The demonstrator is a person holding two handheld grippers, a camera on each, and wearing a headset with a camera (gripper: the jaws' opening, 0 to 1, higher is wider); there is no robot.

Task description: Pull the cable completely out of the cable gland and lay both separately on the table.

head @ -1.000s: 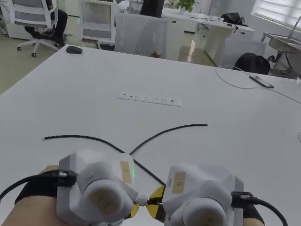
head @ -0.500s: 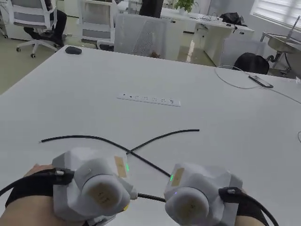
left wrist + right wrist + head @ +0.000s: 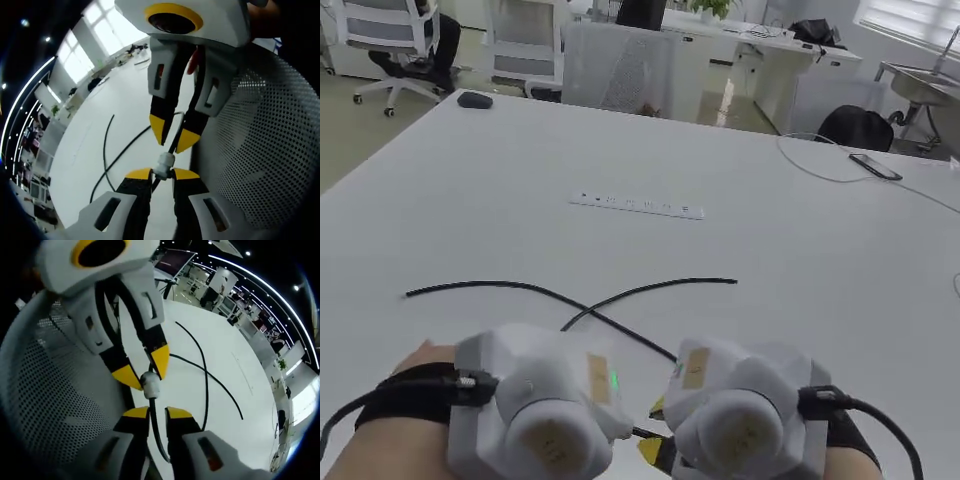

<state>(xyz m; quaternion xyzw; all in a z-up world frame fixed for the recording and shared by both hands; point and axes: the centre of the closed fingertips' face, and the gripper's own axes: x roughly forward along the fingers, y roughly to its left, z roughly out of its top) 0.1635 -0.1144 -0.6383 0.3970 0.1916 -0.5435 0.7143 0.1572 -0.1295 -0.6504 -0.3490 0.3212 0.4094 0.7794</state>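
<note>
Head view: illegible tan sticker (image 3: 695,368) near cable (image 3: 620,329)

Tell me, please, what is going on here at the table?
A person holds a gripper in each hand, low over the white table, with the two grippers pointing at each other. The left gripper has its jaws shut on the small white cable gland. The right gripper is shut on the black cable right next to the gland. The cable is not yet out of the gland. Crossed black strands lie farther out on the table.
</note>
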